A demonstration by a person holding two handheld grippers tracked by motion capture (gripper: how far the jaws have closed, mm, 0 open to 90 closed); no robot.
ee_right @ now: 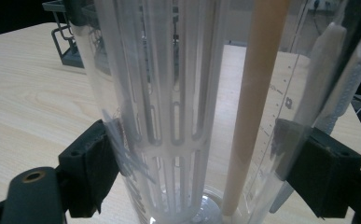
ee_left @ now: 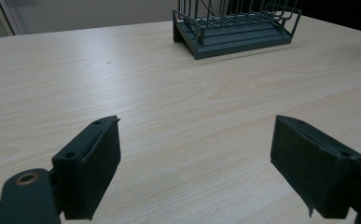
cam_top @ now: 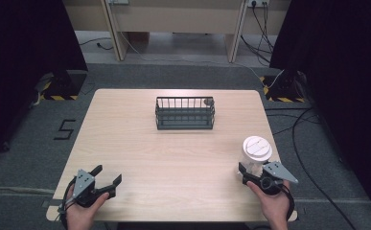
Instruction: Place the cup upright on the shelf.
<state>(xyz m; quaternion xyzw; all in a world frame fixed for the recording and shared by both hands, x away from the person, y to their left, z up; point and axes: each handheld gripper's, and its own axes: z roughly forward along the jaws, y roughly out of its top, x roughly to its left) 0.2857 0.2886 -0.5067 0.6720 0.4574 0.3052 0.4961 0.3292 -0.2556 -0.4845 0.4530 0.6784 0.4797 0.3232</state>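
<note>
A clear plastic container with a white ribbed lid stands upright near the table's right front edge. My right gripper is shut on its lower part. In the right gripper view the container stands between the jaws, with both black pads pressed against its wall. Inside it are a white slotted insert and a beige stick. My left gripper rests at the table's left front, open with nothing between its fingers; its own view has the jaws wide apart over bare wood.
A dark wire basket stands at the middle back of the light wooden table, and also shows in the left gripper view and the right gripper view. Cables and dark stands lie on the floor around the table.
</note>
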